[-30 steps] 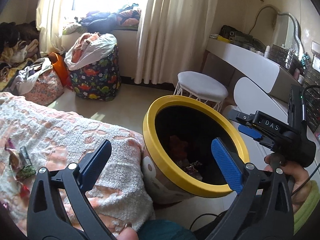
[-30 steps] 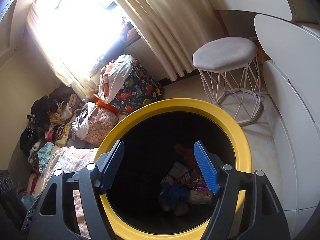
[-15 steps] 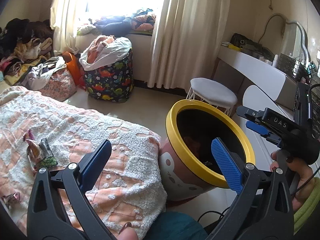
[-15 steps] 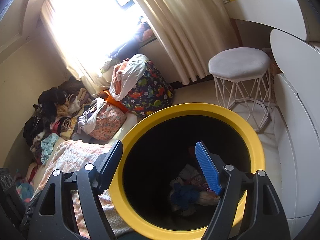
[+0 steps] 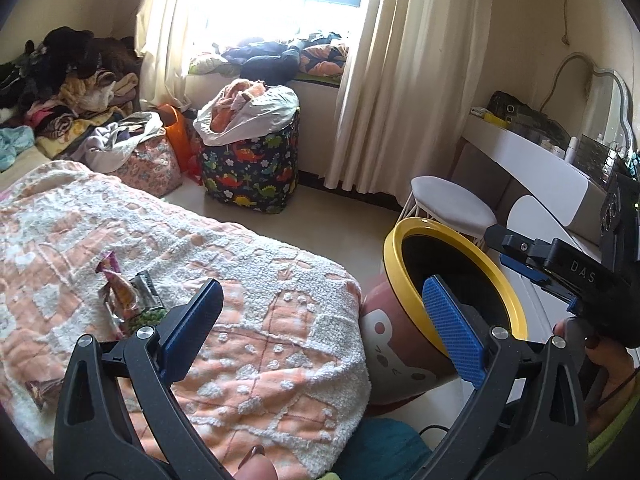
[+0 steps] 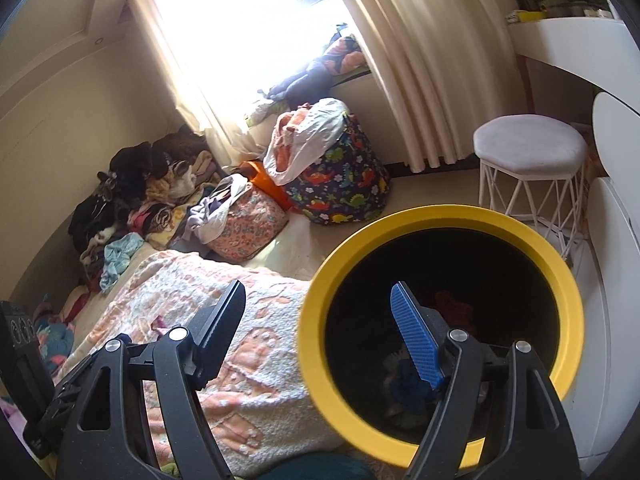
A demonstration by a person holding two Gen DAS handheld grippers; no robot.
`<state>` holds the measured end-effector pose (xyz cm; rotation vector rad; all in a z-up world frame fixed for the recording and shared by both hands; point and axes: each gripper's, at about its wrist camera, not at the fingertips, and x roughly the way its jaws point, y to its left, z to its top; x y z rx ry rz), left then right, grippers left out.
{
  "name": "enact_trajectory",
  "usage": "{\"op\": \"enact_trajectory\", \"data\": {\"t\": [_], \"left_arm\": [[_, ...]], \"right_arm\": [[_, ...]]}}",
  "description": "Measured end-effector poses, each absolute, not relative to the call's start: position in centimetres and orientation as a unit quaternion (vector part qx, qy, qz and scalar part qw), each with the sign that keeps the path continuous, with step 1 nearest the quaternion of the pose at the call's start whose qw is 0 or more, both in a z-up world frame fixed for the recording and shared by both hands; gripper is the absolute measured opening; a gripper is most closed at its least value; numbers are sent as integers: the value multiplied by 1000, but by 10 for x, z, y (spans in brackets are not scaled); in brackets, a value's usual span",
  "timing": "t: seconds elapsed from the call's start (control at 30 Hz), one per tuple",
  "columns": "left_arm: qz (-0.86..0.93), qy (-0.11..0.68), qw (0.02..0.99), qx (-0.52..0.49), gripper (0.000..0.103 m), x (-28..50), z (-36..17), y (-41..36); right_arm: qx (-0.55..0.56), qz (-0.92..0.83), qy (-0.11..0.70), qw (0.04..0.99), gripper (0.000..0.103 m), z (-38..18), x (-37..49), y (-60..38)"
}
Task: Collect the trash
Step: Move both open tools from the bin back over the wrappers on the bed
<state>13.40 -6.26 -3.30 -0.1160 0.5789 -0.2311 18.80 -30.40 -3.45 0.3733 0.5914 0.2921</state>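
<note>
A pink trash bin with a yellow rim (image 5: 400, 276) (image 6: 320, 280) stands on the floor by the bed corner, with crumpled trash (image 6: 412, 392) at its bottom. Snack wrappers (image 5: 128, 300) lie on the peach and white blanket (image 5: 260, 280), and another wrapper (image 5: 40, 390) lies at the lower left. My left gripper (image 5: 320, 324) is open and empty above the blanket's edge, right of the wrappers. My right gripper (image 6: 320, 336) is open and empty over the bin's left rim. It also shows in the left wrist view (image 5: 560, 264), beyond the bin.
A white stool (image 6: 528, 152) stands behind the bin beside a white dresser (image 5: 540, 160). A dinosaur-print laundry bag (image 5: 252, 160), a floral bag (image 5: 148, 164) and clothes piles (image 6: 132, 192) sit by the curtained window.
Both grippers have swung left and pulled back from the bin towards the bed. The wrappers on the blanket have come further into the left wrist view. Both stay open.
</note>
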Motion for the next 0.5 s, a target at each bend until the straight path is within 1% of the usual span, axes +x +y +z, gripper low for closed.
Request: {"op": "enact_trajectory", "data": {"t": [0.5], "left_arm": [[-60, 274, 956, -89, 92, 120, -30, 0]], "right_arm": [[127, 201, 298, 925, 73, -28, 177, -240]]}}
